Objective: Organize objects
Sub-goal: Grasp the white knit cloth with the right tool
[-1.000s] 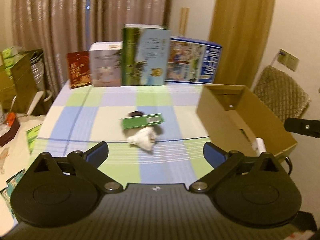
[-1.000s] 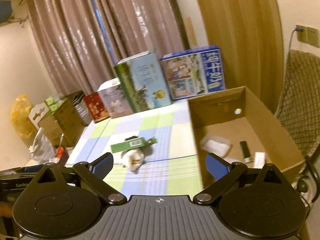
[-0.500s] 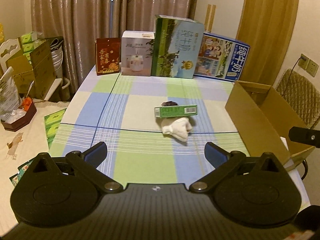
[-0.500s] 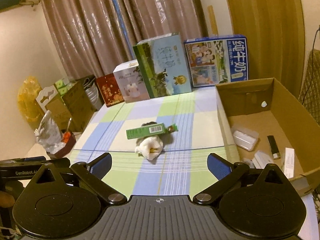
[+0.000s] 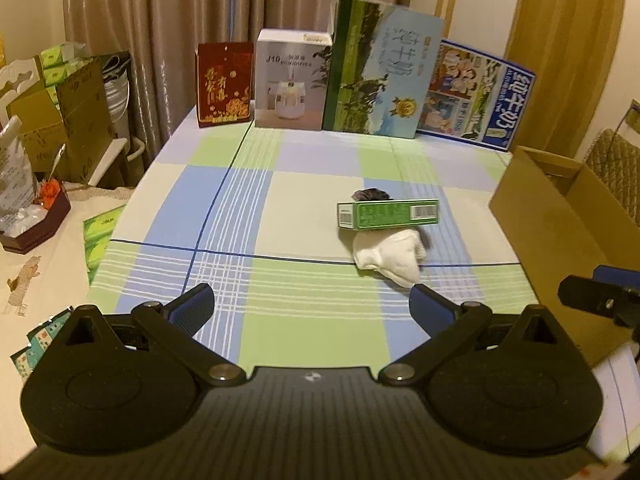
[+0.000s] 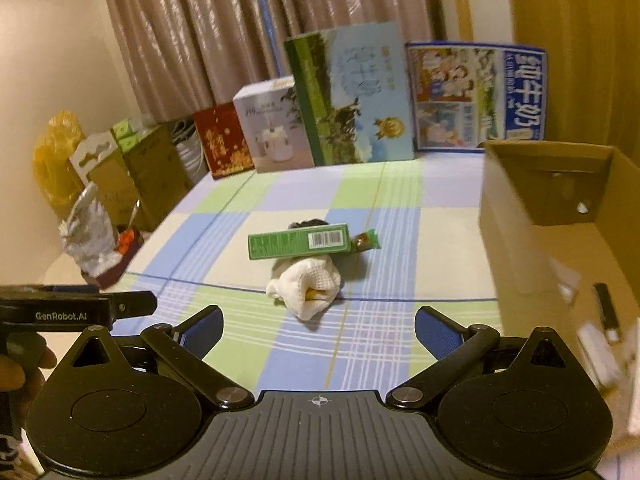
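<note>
A long green box (image 5: 387, 214) lies across a small pile in the middle of the checked tablecloth (image 5: 256, 208). A white cloth bundle (image 5: 390, 255) sits in front of it and a dark item (image 5: 372, 193) behind it. In the right wrist view the green box (image 6: 299, 241), the white bundle (image 6: 308, 286) and a small green packet (image 6: 366, 240) show. My left gripper (image 5: 312, 306) is open and empty, above the near table edge. My right gripper (image 6: 318, 330) is open and empty, short of the bundle. An open cardboard box (image 6: 560, 216) stands at the right.
Four upright cartons line the table's far edge: red (image 5: 225, 84), white (image 5: 294, 80), green-blue (image 5: 380, 70) and blue (image 5: 476, 98). The cardboard box (image 5: 552, 216) holds several small items (image 6: 606, 312). Boxes and clutter (image 5: 48, 120) stand left of the table.
Both grippers have swung left and down toward the pile, which now looks nearer in both views. The cardboard box has slid toward the right edge of each view. Both grippers stayed open.
</note>
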Available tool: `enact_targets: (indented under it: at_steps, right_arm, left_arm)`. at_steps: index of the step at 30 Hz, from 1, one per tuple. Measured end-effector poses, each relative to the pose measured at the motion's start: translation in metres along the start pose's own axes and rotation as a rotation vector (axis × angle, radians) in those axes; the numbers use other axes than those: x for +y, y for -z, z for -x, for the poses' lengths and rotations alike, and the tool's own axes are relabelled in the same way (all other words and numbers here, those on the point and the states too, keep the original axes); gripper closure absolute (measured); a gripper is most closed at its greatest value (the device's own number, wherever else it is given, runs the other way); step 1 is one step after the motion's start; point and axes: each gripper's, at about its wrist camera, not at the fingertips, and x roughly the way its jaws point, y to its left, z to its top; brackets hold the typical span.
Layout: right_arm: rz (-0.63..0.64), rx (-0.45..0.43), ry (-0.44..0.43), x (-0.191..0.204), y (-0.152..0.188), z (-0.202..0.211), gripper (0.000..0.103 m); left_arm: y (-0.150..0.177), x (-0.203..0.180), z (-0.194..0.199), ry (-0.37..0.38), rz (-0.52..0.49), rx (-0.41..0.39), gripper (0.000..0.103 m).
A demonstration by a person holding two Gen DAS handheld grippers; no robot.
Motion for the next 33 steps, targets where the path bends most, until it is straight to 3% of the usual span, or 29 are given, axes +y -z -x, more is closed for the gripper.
enact_targets:
  at_steps: [15,19,22,25,27,29,33]
  right_arm:
    - [0.147,0.063,-0.039,0.006,0.001,-0.126,0.004]
    - [0.175,0.075,-0.046,0.008,0.002,-0.149,0.004]
    - [0.204,0.072,-0.056,0.011,0.001,-0.161,0.014]
    - [0.239,0.07,-0.062,0.016,0.001,-0.17,0.03]
    - [0.264,0.071,-0.028,0.017,0.003,-0.17,0.055]
    - [0.243,0.079,-0.033,0.014,0.003,-0.165,0.065]
    - [0.207,0.122,-0.017,0.009,-0.003,-0.146,0.074]
  left_arm:
    - [-0.01,0.023,-0.086,-0.002,-0.001,0.016,0.001]
    - [-0.018,0.034,-0.103,0.01,0.068,0.017,0.001]
    - [-0.019,0.036,-0.11,0.0,0.048,0.026,0.001]
    - [-0.018,0.04,-0.114,-0.007,0.044,0.036,0.001]
    - [-0.017,0.042,-0.116,-0.005,0.05,0.044,0.001]
    - [-0.017,0.041,-0.118,-0.001,0.037,0.045,0.001]
    - [-0.016,0.034,-0.122,0.019,-0.005,0.058,0.001]
